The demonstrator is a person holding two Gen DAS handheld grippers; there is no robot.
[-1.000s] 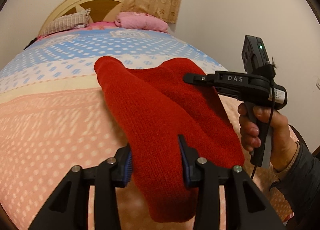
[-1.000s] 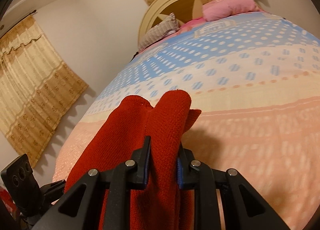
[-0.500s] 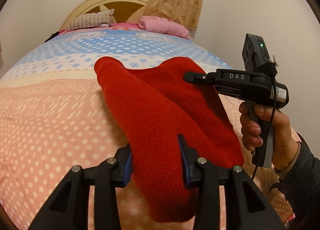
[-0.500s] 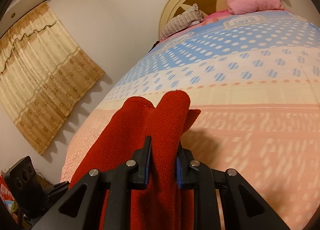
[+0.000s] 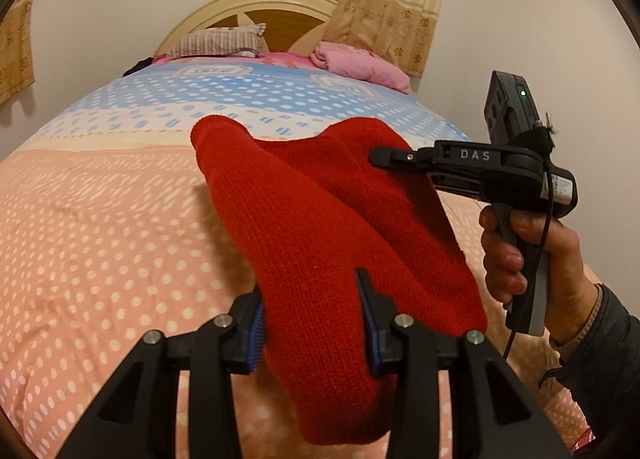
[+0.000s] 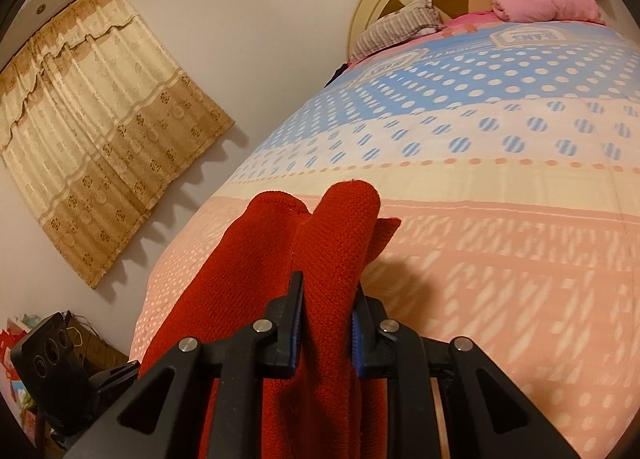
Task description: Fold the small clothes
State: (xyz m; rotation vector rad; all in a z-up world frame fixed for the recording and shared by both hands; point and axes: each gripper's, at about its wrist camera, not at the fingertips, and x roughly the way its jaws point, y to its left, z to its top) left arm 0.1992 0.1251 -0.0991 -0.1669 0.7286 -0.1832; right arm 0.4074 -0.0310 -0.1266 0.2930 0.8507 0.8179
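Note:
A red knitted garment [image 5: 316, 231] hangs between both grippers above the bed. My left gripper [image 5: 312, 315] is shut on a thick bunched end of it, blue pads pressing both sides. In the left wrist view my right gripper [image 5: 384, 157], held by a hand [image 5: 532, 259] at the right, meets the garment's far edge; whether it grips there is hidden. The right wrist view shows my right gripper [image 6: 326, 323] shut on a fold of the red garment [image 6: 336, 243], which sticks out past the fingertips. The left gripper's body [image 6: 52, 363] shows at the lower left.
A bed cover [image 5: 100, 219] with pink, cream and blue dotted bands spreads below. A striped pillow [image 5: 220, 41] and pink pillow [image 5: 360, 63] lie by the cream headboard [image 5: 272, 5]. Beige curtains [image 6: 96, 131] hang on the wall; boxes [image 6: 96, 347] stand on the floor at the bed's left.
Both grippers have carried the red garment sideways over the bed; the headboard and pillows drift right in both views. The grips and the garment's shape stay the same.

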